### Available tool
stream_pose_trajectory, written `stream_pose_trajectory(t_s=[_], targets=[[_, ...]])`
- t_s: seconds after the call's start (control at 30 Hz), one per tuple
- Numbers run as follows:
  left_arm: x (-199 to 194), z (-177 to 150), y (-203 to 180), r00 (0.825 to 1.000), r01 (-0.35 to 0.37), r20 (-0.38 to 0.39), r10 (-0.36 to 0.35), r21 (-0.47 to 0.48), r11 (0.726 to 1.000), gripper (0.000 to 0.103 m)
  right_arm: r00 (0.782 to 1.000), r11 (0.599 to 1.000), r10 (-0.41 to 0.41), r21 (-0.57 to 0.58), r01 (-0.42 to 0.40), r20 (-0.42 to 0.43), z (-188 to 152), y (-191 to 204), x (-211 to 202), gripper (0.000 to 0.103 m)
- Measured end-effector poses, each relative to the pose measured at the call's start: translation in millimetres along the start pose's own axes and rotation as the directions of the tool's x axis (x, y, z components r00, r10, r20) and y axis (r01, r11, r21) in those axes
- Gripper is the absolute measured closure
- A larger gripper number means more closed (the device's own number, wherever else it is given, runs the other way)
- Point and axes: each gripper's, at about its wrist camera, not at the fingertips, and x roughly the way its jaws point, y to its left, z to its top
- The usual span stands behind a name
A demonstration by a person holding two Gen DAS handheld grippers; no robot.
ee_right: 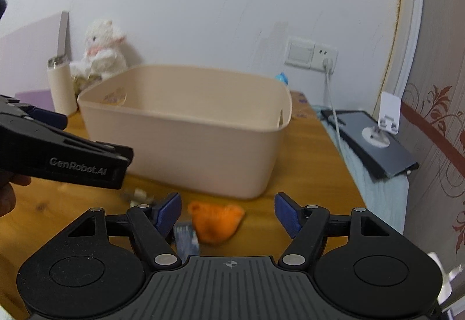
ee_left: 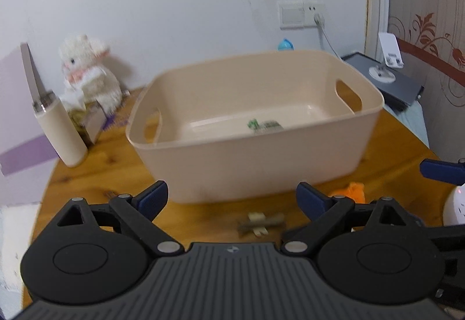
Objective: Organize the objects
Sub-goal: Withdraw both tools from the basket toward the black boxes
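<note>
A beige plastic basket (ee_left: pixel 255 163) with handle cutouts stands on the wooden table (ee_left: pixel 96 174); only a label shows on its floor. It also shows in the right wrist view (ee_right: pixel 203 139). My left gripper (ee_left: pixel 232 198) is open and empty, just in front of the basket's near wall. A small grey-and-cream clip-like object (ee_left: pixel 260 224) lies below it. My right gripper (ee_right: pixel 228 212) is open and empty above an orange plush item (ee_right: pixel 216 222), which also shows in the left wrist view (ee_left: pixel 350 193). A small blue packet (ee_right: pixel 186 241) lies by its left finger.
A cream tumbler (ee_left: pixel 59 131), a white plush bunny (ee_left: pixel 87 73) and a purple box (ee_left: pixel 17 128) stand at the back left. A dark tablet with a white phone stand (ee_right: pixel 375 139) lies right of the table. A wall socket and cable (ee_right: pixel 327 58) are behind. A white device (ee_left: pixel 454 206) sits at the right edge.
</note>
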Motion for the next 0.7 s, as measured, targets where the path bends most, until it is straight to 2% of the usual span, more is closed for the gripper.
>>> stream_pose_trajectory(t_s=[0.2, 0.4, 0.5, 0.6, 0.7], targets=[[14.7, -16.8, -7.5, 0.996, 0.059, -0.059, -0.061, -0.034, 0.998, 0.008, 0.998, 1.000, 0.020, -0.021, -0.022, -0.064, -20.1, 5.2, 7.8, 0.030], [33.0, -27.6, -15.2, 0.991, 0.073, -0.108, -0.076, -0.035, 0.997, 0.008, 0.991, 0.999, 0.049, -0.017, -0.052, -0.122, -34.7, 5.7, 20.3, 0.030], [43.1, -33.3, -15.5, 0.985, 0.094, -0.139, -0.101, -0.062, 0.994, 0.007, 0.987, 0.998, 0.065, -0.011, -0.067, -0.147, -39.5, 6.2, 27.9, 0.030], [47.2, -34.5, -12.5, 0.984, 0.112, -0.129, -0.125, -0.102, 0.988, 0.007, 0.984, 0.997, 0.080, 0.000, -0.081, -0.162, -41.7, 5.9, 35.1, 0.030], [53.0, -32.6, -11.0, 0.973, 0.152, -0.153, -0.175, -0.148, 0.977, 0.007, 0.982, 0.996, 0.084, -0.003, -0.086, -0.170, -41.3, 7.7, 41.4, 0.030]])
